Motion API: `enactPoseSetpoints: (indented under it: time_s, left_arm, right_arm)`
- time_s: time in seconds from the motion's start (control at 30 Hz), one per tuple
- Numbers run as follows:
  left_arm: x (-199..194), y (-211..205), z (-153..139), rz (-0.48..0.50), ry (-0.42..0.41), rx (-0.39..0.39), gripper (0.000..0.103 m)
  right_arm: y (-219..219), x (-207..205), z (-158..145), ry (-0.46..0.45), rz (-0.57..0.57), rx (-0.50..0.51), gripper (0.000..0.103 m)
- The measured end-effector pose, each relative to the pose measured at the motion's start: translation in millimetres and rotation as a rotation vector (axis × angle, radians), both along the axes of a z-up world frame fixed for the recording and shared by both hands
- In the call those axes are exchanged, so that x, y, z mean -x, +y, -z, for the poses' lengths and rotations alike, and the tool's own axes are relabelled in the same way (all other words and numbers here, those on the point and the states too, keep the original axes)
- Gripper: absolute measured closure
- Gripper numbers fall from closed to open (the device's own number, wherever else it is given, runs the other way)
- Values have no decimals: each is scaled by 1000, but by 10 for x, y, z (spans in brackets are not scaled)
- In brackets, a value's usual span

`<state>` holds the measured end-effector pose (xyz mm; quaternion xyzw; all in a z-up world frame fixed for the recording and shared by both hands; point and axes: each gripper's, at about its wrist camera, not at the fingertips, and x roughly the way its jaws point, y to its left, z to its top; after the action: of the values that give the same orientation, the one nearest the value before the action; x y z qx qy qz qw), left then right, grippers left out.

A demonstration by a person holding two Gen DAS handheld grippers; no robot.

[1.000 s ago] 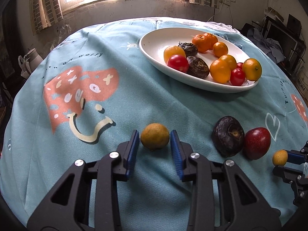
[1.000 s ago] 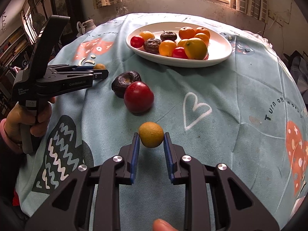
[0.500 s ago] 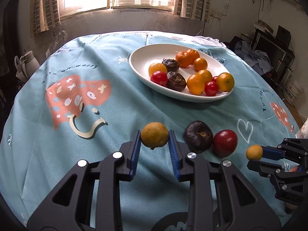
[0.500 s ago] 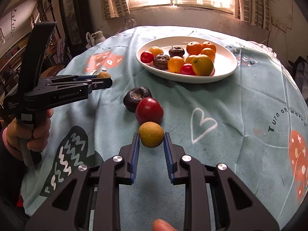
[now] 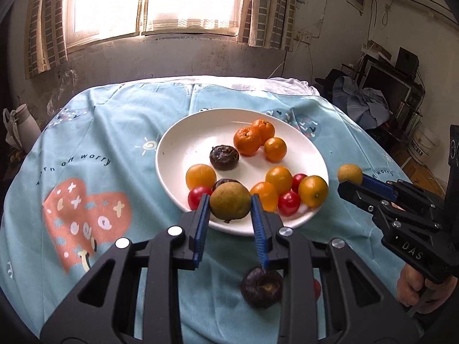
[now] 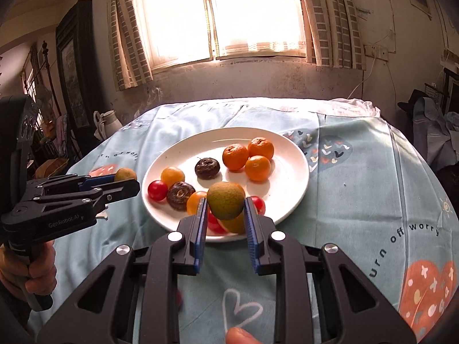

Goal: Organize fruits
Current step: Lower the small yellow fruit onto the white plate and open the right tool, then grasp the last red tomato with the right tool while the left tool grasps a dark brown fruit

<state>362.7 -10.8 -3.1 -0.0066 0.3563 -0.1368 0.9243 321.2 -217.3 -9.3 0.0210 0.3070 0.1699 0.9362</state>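
White plate (image 5: 178, 149) lay just ahead-below both grippers: left gripper (image 5: 229, 209) clamped a brownish fruit (image 5: 229, 200) nearer its rim, right gripper (image 6: 225, 209) clamped another fruit (image 6: 225, 200).

Blown-out window (image 5: 160, 0) backlight; fisheye-bent, dark corners.

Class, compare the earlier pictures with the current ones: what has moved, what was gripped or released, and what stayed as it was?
Both claws have carried their fruit up off the cloth and forward to the white plate. The left claw has closed on its brownish fruit; the right claw already gripped its yellow-green fruit. Nothing was released. The dark fruit remains on the tablecloth, and the plate's fruit is unchanged.
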Motion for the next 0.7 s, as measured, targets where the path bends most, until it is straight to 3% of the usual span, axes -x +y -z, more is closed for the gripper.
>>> enactPoseSetpoints:
  time_s: [0.17, 0.2, 0.23, 0.27, 0.3, 0.47, 0.7]
  left_arm:
    - [-502, -141, 73, -25, 18, -37, 74]
    - [-560, -158, 80, -40, 16, -53, 68]
    - [-584, -157, 67, -59, 12, -64, 56]
    - [-570, -137, 37, -81, 3, -63, 25]
    - [-504, -98, -6, -102, -25, -50, 14]
    - [-77, 32, -114, -136, -75, -76, 5]
    - [575, 390, 129, -226, 1, -12, 3]
  right_arm:
    - [-33, -434, 51, 17, 19, -39, 77]
    - [-16, -479, 57, 12, 19, -31, 68]
    - [7, -511, 59, 8, 24, -10, 60]
    - [32, -500, 54, 5, 31, 7, 45]
    - [39, -461, 44, 1, 30, 6, 42]
    - [68, -124, -7, -20, -21, 2, 40]
    - [123, 364, 72, 36, -65, -3, 37]
